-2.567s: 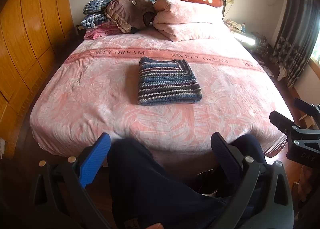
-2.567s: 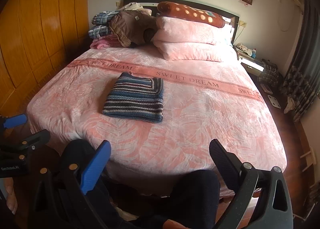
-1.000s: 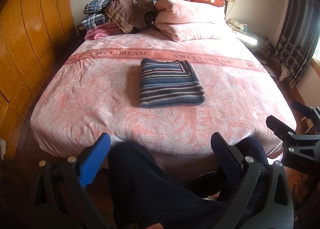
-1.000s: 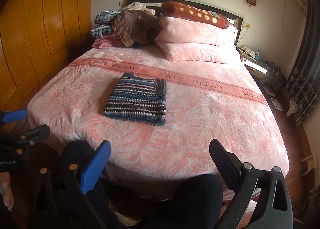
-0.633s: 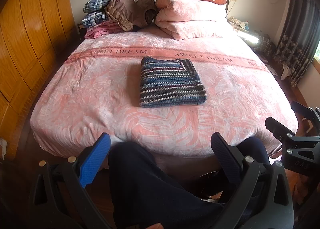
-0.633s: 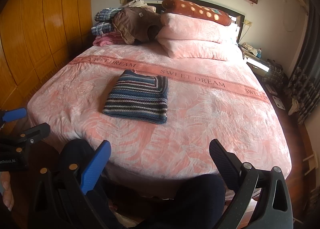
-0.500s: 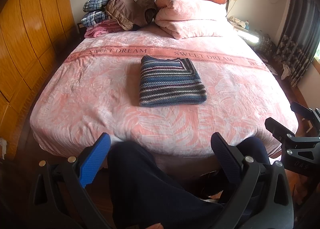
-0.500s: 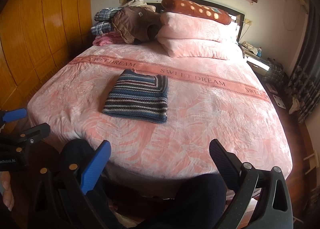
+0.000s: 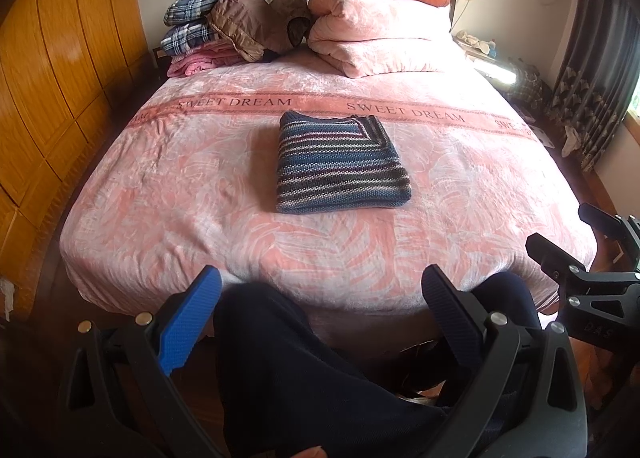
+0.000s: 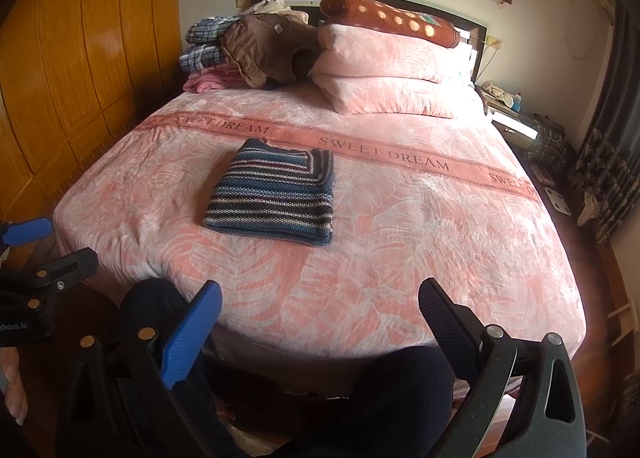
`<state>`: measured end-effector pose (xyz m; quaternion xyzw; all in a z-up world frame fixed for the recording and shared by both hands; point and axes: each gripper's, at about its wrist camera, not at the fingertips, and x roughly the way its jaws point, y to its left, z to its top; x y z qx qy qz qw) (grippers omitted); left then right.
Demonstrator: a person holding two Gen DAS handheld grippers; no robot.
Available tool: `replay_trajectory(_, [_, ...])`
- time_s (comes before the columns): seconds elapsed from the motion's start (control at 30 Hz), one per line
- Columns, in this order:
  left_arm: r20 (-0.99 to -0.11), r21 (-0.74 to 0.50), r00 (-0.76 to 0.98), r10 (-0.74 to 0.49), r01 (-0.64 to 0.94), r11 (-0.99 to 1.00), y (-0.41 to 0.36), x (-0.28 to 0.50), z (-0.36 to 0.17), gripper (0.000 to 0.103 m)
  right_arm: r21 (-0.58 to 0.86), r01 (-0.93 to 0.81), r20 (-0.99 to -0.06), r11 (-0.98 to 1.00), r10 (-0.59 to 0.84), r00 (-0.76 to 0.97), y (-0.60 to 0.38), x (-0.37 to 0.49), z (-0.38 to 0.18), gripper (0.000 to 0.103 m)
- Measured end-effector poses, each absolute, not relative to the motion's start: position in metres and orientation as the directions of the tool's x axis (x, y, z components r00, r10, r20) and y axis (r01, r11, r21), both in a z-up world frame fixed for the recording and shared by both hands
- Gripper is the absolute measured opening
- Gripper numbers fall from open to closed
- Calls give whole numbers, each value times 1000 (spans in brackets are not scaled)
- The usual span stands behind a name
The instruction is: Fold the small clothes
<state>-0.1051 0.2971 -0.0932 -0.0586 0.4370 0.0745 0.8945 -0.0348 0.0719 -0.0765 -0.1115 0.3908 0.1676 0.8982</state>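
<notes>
The fold looked finished. The blue, grey and white striped knitted sweater [image 9: 340,165] lay as a thick, squared packet on the pink leaf-patterned fleece bedspread [image 9: 160,185], about the middle of the bed, at twelve o'clock from the left gripper [image 9: 320,314] and nearer eleven o'clock from the right gripper [image 10: 320,322]. Both grippers were spread wide and empty, held back off the foot of the bed, above the person's dark trouser legs [image 9: 300,378], well apart from the sweater.

As a judgement, the step in hand was the pause after the last fold. The next move would call either for lifting the packet away by its near folded edge, both jaws closing low so the layers stay together, or for fetching a fresh garment from the heap of plaid, pink and brown clothes [image 9: 224,33] at ten o'clock by the headboard.

The knit looked coarse, soft and springy, its edges rounded rather than creased. The bedspread was plush and yielding.
</notes>
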Motion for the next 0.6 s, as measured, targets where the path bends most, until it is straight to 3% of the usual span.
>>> replay_trajectory(0.6, [-791, -37, 606, 83, -182, 983, 295, -105, -93, 100, -70, -382, -739, 921, 210, 641, 72, -36, -76, 99])
